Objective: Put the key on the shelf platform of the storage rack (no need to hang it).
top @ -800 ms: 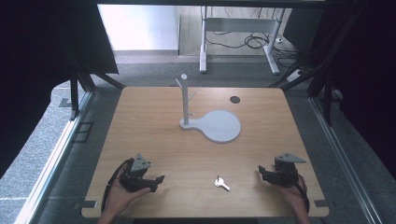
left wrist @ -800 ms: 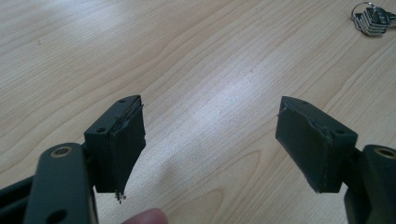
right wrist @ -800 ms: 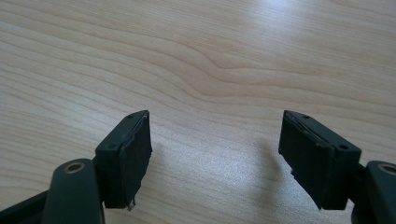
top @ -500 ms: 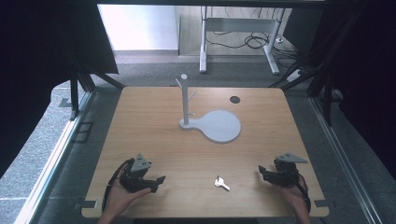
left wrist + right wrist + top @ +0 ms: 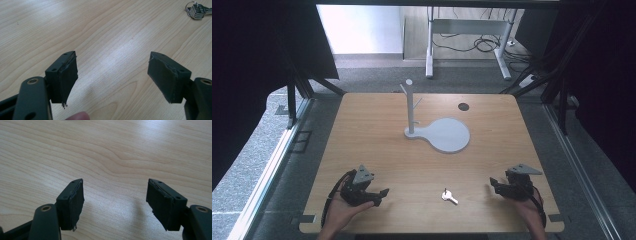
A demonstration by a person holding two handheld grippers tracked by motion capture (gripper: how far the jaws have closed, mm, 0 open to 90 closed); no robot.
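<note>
Left hand-held gripper and right hand-held gripper, high view: both rest low near the front edge of the tabletop, jaws spread and empty, with the keys lying between them, apart from each; the stand on its round base sits well beyond, and nothing has shifted from the earlier frames, so I judge no pick-up begun. Left gripper view: released jaws over bare wood, keys far off at upper right. Right gripper view: jaws wide apart, nothing between.
</note>
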